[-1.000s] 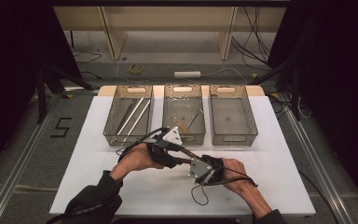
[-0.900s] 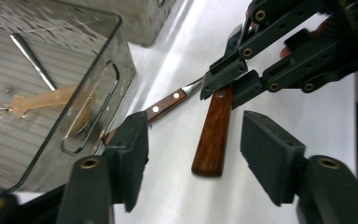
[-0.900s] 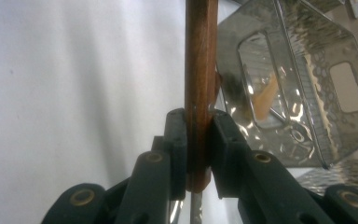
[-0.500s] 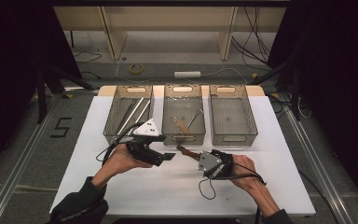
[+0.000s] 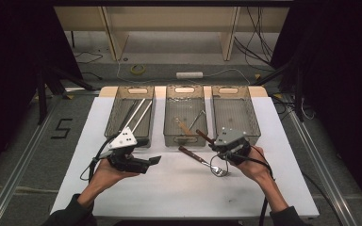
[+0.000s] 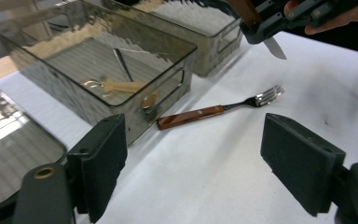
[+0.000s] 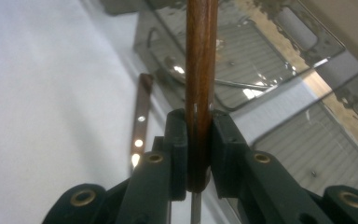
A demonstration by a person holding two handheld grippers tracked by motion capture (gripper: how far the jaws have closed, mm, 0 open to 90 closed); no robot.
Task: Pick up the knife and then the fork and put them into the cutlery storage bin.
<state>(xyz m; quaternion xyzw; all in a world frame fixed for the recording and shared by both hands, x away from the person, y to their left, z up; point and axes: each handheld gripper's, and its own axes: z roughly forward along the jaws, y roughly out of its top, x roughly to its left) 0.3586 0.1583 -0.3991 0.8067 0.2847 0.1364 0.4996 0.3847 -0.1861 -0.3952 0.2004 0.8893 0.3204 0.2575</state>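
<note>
Jaws first: the right gripper [image 7: 198,154] is pinching a slim knife with a brown wooden handle [image 7: 200,70], pads pressed on the handle near its blade end, with the wood running straight out ahead toward the middle smoked-plastic bin [image 5: 185,115]. From the high view that gripper [image 5: 217,143] sits at about three o'clock on the white bench [image 5: 169,193], just in front of the bins. Over at nine o'clock, the left gripper [image 5: 153,160] has just been opening its jaws; they stand spread wide with nothing between them. A wooden-handled steel fork [image 6: 214,112] lies flat on the bench, touching nothing else, just in front of the middle bin. By the look of it, that knife is light and stiff, with smooth wood that could slip or swing if gripped at one end. A hold nearer the middle of the handle should steady it.
</note>
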